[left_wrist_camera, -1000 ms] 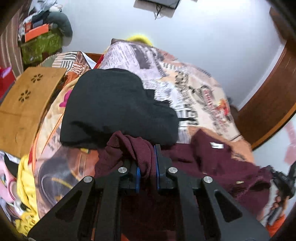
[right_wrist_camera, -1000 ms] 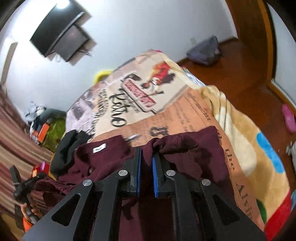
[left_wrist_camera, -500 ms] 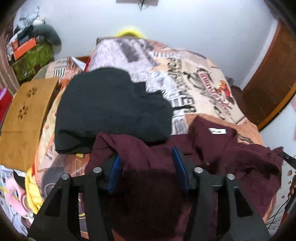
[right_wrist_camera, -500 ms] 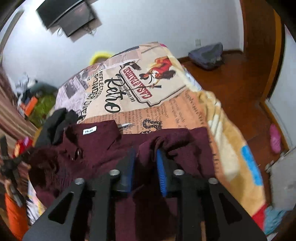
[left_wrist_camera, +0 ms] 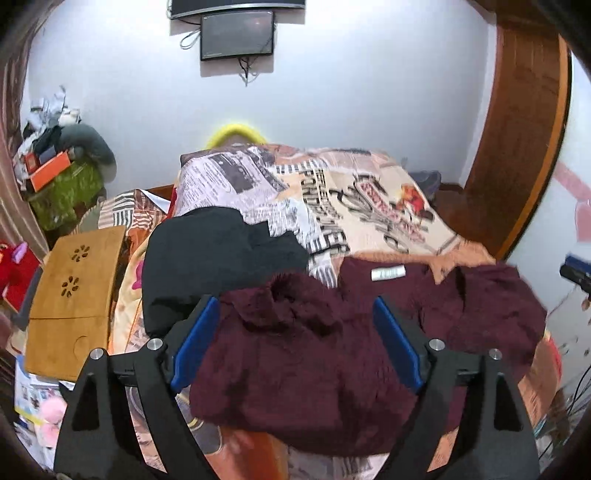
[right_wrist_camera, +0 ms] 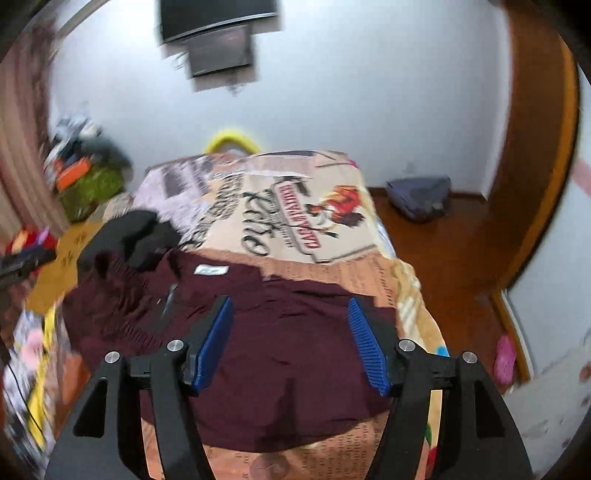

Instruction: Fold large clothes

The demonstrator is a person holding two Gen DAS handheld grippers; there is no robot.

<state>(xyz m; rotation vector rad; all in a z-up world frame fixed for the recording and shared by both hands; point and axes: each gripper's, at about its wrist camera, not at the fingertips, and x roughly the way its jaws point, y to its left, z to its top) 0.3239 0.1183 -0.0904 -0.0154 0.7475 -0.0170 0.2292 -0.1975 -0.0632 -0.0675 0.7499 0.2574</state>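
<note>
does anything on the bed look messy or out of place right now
The maroon knit sweater lies rumpled, its left side bunched in a heap against the black folded garment, not flat on the printed blanket.

A lived-in home bedroom.
A bed (left_wrist_camera: 369, 206) under a retro newspaper-print blanket (right_wrist_camera: 295, 218) fills the room, clothes heaped on it. A dark screen (left_wrist_camera: 236, 35) hangs on the white wall; a wooden floor (right_wrist_camera: 443, 251), a wooden lap tray (left_wrist_camera: 74, 288) and cluttered belongings (left_wrist_camera: 59, 166) surround it.
</note>
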